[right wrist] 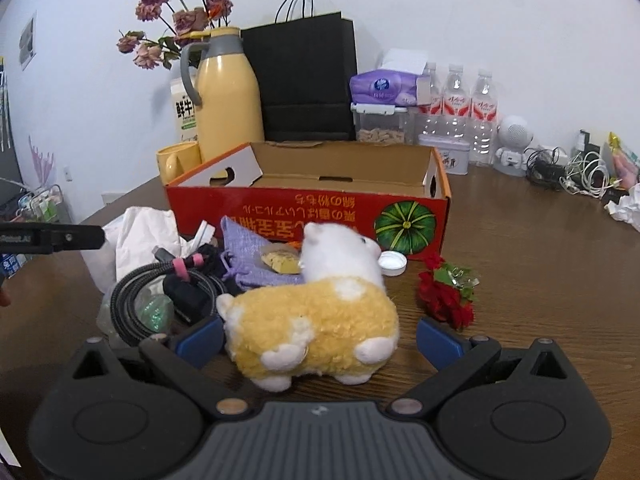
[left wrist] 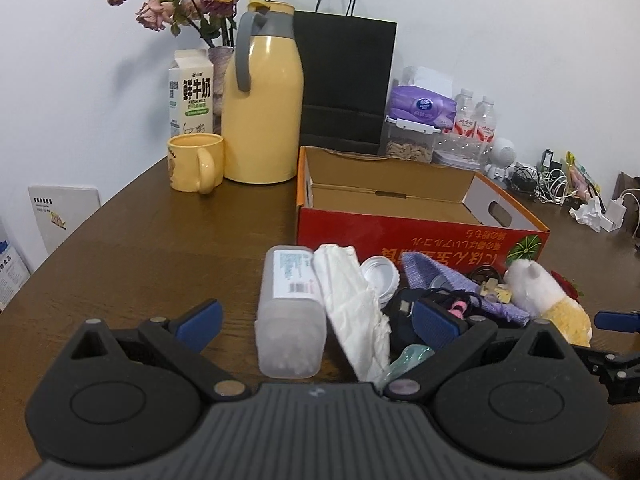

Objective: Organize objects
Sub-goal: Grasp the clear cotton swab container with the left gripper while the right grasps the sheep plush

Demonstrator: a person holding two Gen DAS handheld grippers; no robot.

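I'm looking at the red cardboard box with the green pumpkin print point(right wrist: 404, 224), sitting mid-frame in the right wrist view with its flaps up; what I can see of its brown inside holds nothing. Behind it, the clear plastic canister with the white clip lid point(right wrist: 382, 126) holds pale beige pieces at the bottom.

In the left wrist view, centre frame, the frosted rectangular plastic case with a white label point(left wrist: 290, 312) lies flat on the brown wooden table point(left wrist: 140, 248), long axis running away from me, label end far. A crumpled white tissue point(left wrist: 352, 312) touches its right side.

My left gripper point(left wrist: 318, 326) is spread wide, its blue pads on either side of the case and tissue, touching neither that I can tell; the right pad sits over the black cable pile.

In the right wrist view, lower centre, the yellow-and-white plush animal point(right wrist: 320, 320) lies lengthwise across the frame, white head toward the box. My right gripper point(right wrist: 320, 340) is wide too, the left pad just touching the plush's rear, the right pad clear of it. A red fabric rose point(right wrist: 446, 292) lies just right.
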